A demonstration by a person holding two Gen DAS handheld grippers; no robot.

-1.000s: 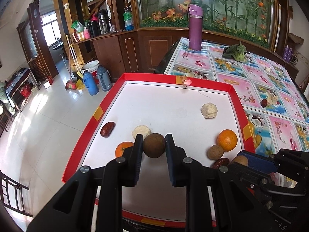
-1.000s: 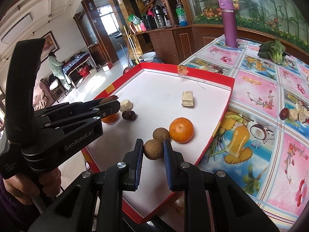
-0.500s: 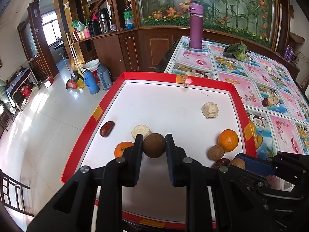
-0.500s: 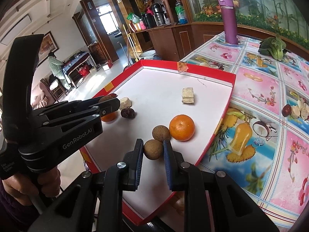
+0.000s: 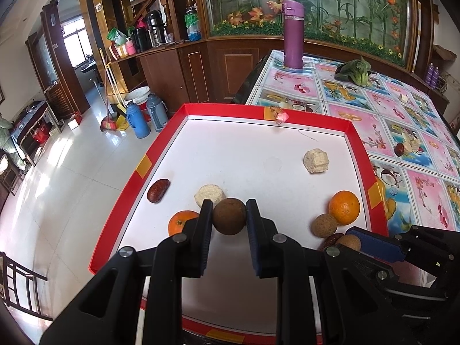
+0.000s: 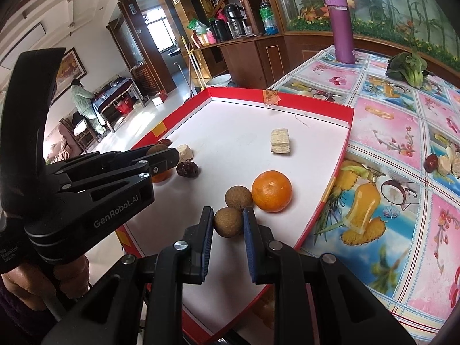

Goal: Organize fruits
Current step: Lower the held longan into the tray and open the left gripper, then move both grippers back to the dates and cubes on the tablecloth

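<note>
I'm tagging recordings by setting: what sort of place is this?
Most likely a lived-in home, around a dining area. A table with a fruit-print cloth holds a purple flask, thermos jugs and a broom stand on the tiled floor, and a wooden staircase rises behind.

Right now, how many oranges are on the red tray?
2. One orange lies near the tray's right edge, touching a brown round fruit. The other orange is near the left edge, partly hidden behind the left claw.
</note>
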